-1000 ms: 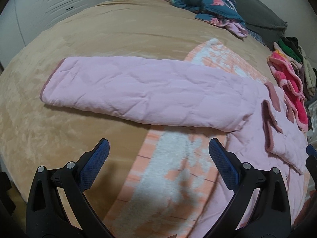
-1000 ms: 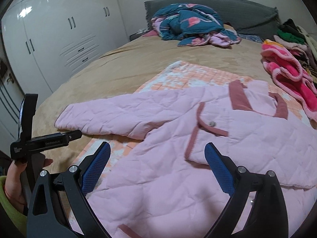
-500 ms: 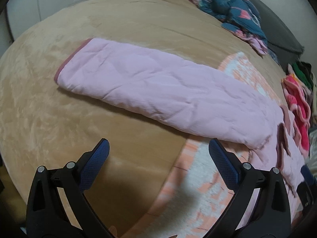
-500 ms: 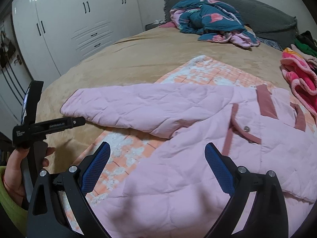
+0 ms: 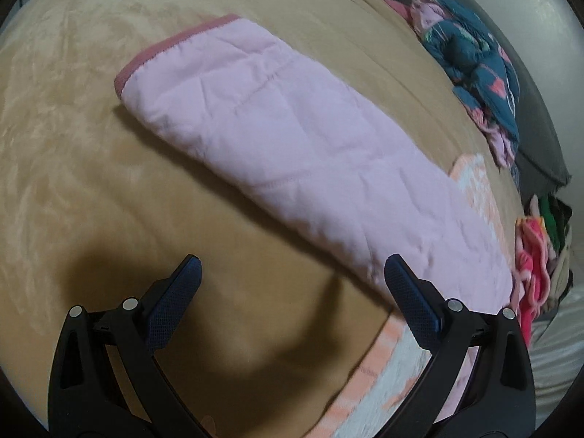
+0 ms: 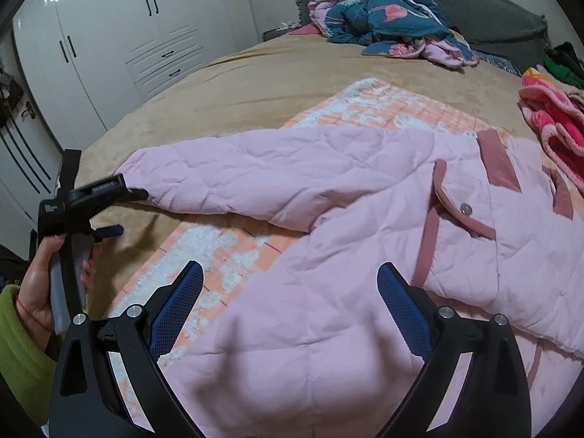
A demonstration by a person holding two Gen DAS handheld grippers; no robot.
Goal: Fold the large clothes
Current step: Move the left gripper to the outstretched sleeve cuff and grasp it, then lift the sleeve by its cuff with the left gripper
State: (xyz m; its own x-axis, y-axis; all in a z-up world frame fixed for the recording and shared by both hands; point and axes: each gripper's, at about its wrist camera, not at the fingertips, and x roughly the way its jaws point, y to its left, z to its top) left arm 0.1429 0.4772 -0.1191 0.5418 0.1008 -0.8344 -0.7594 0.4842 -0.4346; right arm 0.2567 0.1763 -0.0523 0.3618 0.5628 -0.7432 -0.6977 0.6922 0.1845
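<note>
A pink quilted jacket (image 6: pixel 365 255) is spread flat on a bed covered by a tan blanket (image 6: pixel 273 73), with a peach-and-white mat (image 6: pixel 401 109) partly under it. One sleeve (image 5: pixel 292 138) is stretched out sideways across the blanket, its darker pink cuff (image 5: pixel 164 47) at the far end.

The left gripper (image 5: pixel 292 273) is seen with its blue-padded jaws wide apart and nothing between them. It is held just above the blanket, near the lower edge of the sleeve, whose cuff lies well ahead and to the left. In the right wrist view this gripper's tip is seen close beside the cuff; contact cannot be told.

The right gripper (image 6: pixel 290 277) is also spread wide and empty, held over the jacket's body, near the hem. A button (image 6: pixel 465 208) is visible on the front flap.

A teal patterned bundle (image 6: pixel 383 22) and a heap of bright clothes (image 6: pixel 547 109) lie farther up the bed.
</note>
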